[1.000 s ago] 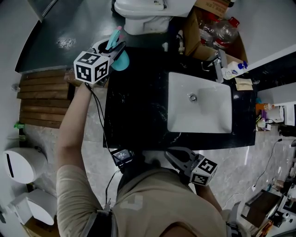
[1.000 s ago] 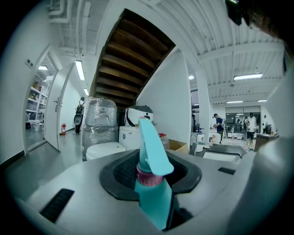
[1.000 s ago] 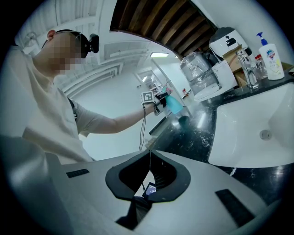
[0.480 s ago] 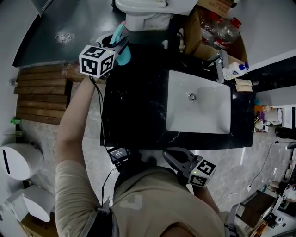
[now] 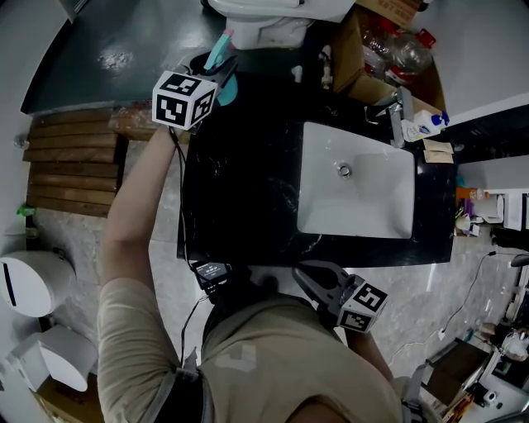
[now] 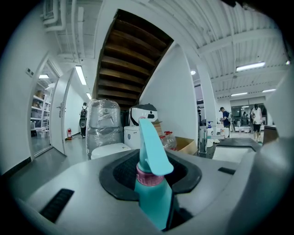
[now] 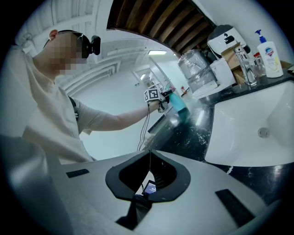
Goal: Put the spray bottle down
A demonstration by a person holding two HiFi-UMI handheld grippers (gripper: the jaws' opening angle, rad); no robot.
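A teal spray bottle (image 5: 225, 85) with a pink collar and teal trigger head hangs upright over the far left corner of the black counter (image 5: 240, 182). My left gripper (image 5: 220, 76) is shut on its body, with its marker cube nearer to me. In the left gripper view the spray bottle (image 6: 154, 202) stands between the dark pads, with the left gripper (image 6: 153, 176) closed round it below the collar. My right gripper (image 5: 316, 283) rests at the counter's near edge, shut and empty. In the right gripper view the right gripper (image 7: 149, 153) has its jaws together, and the spray bottle (image 7: 178, 103) shows far off.
A white sink basin (image 5: 355, 194) is set into the counter's right half, with a faucet (image 5: 395, 111) and a soap bottle (image 5: 426, 124) behind it. A toilet (image 5: 264, 16) and a cardboard box (image 5: 372, 49) stand beyond the counter. Wooden slats (image 5: 70, 165) lie on the floor at left.
My left gripper has carried the spray bottle a little farther toward the counter's far left corner. The right gripper has stayed where it was.
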